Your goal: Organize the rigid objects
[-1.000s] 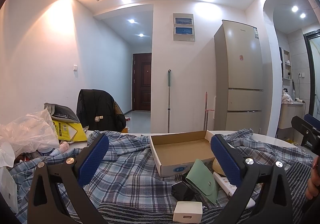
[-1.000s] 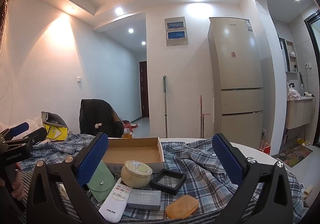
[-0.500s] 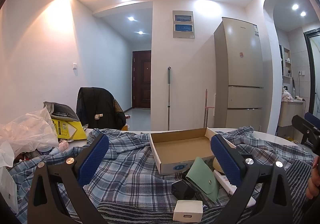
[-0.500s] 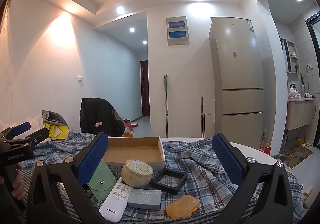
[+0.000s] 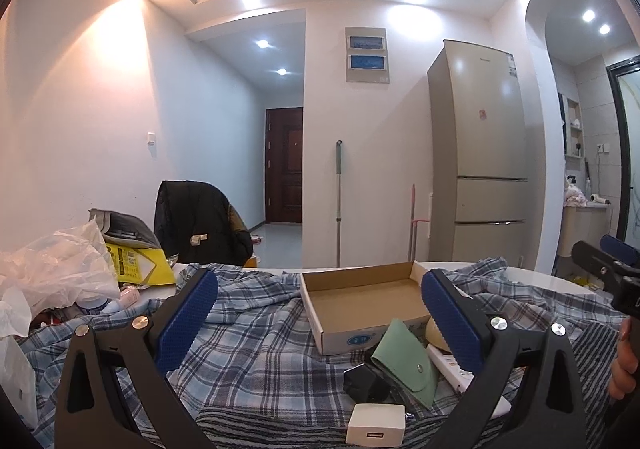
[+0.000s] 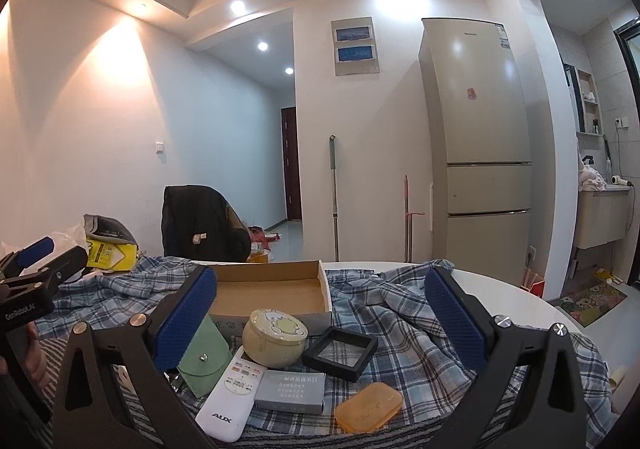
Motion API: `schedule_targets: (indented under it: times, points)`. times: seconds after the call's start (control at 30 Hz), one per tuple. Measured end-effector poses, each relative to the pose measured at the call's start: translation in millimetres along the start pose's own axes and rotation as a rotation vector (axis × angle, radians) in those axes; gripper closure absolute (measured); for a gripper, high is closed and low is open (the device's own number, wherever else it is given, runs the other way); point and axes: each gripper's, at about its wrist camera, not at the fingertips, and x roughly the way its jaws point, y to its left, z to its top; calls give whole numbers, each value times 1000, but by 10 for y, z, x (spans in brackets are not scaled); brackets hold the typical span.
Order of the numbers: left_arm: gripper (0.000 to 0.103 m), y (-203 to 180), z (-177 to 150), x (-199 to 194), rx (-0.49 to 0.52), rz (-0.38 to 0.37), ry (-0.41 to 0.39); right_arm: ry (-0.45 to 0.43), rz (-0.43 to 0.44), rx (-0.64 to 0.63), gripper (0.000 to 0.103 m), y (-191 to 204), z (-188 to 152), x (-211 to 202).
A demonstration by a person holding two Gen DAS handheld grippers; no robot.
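Blue checked cloth [image 6: 400,333] covers the round white worktop [image 6: 500,289]. Nearest lie a white remote control [image 6: 230,395], a grey flat box [image 6: 289,391] and an orange plastic case [image 6: 368,407]; behind, a round cream tin [image 6: 274,337], then the empty brown cardboard tray [image 6: 272,295]. Since a second ago almost nothing moved, so sorting has not begun. Left gripper [image 5: 316,323] and right gripper [image 6: 320,323] have jaws wide apart, holding nothing.

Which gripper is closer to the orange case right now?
Right. The orange case lies just ahead of the open right gripper, between its fingers. The left gripper is off to the left, and the case doesn't appear in its view.
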Motion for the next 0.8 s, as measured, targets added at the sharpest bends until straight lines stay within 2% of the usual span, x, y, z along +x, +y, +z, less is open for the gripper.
schedule_targets:
  times: [0.17,0.27,0.43,0.5,0.57,0.7,0.8]
  points:
    - [0,-84,24,-23,29,1,-9,15,-2,-1,0,12,0,33]
    - [0,-175,19,14,78,43,9,8,-13,-10,0,35,-1,15]
    - [0,-216,83,14,97,10,3,-9,-15,-32,0,78,9,-24]
    - [0,-202,150,-14,80,-12,-4,-5,-49,-40,0,90,32,-28]
    - [0,-143,285,-61,33,-27,-25,-19,-137,-46,0,136,114,-113]
    - [0,-23,557,-150,-23,-28,-51,-73,-102,-60,0,182,368,-341]
    - [0,21,691,-214,-38,-18,-103,-102,-73,-50,0,162,625,-412]
